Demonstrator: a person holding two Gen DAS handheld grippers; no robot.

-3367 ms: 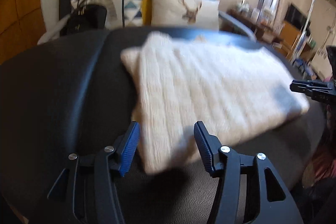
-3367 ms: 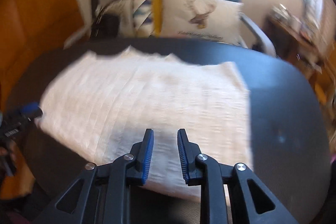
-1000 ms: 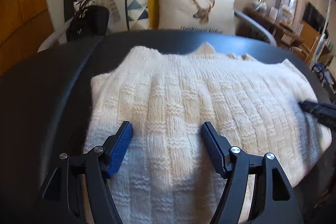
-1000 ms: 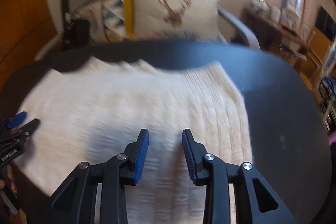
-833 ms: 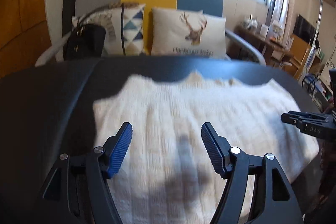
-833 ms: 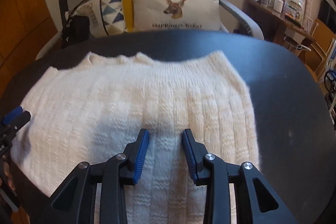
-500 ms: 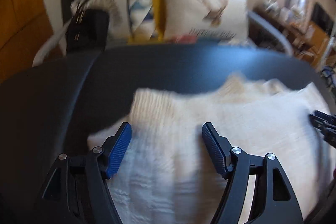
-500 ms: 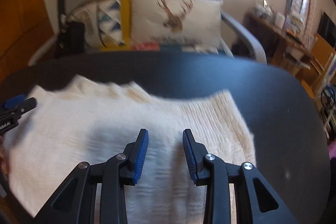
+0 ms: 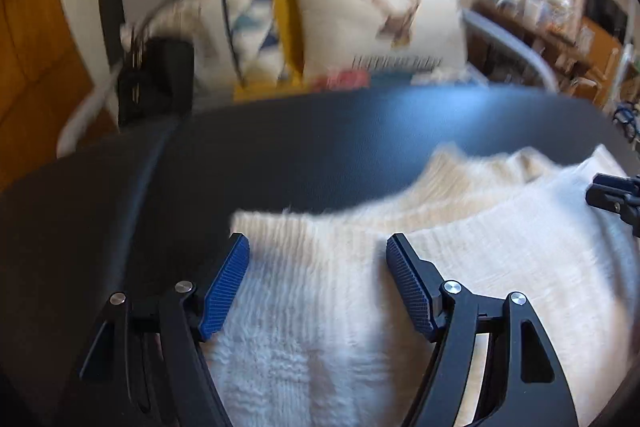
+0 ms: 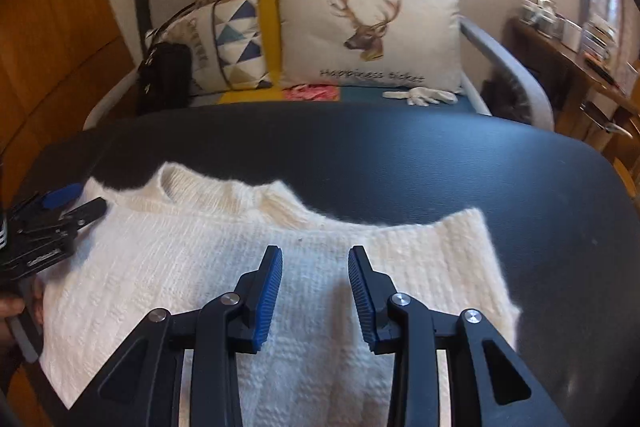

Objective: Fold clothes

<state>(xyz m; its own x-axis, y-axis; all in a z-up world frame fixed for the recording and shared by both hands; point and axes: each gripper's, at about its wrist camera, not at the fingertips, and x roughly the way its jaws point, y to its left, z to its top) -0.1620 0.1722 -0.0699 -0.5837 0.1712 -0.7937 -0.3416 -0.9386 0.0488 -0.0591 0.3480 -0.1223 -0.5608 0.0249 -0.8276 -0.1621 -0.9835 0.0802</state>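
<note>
The white sweater [image 10: 192, 267] lies flat on the black table [image 10: 400, 163], spreading under and ahead of both my grippers. My left gripper [image 9: 316, 267] stands wide apart over the sweater's left edge, gripping nothing. My right gripper [image 10: 314, 267] is parted more narrowly above the knit, also with nothing held. The collar lies just ahead of my right gripper. Beyond it the tabletop runs bare to its far rim, with more bare surface to the right of the sweater.
</note>
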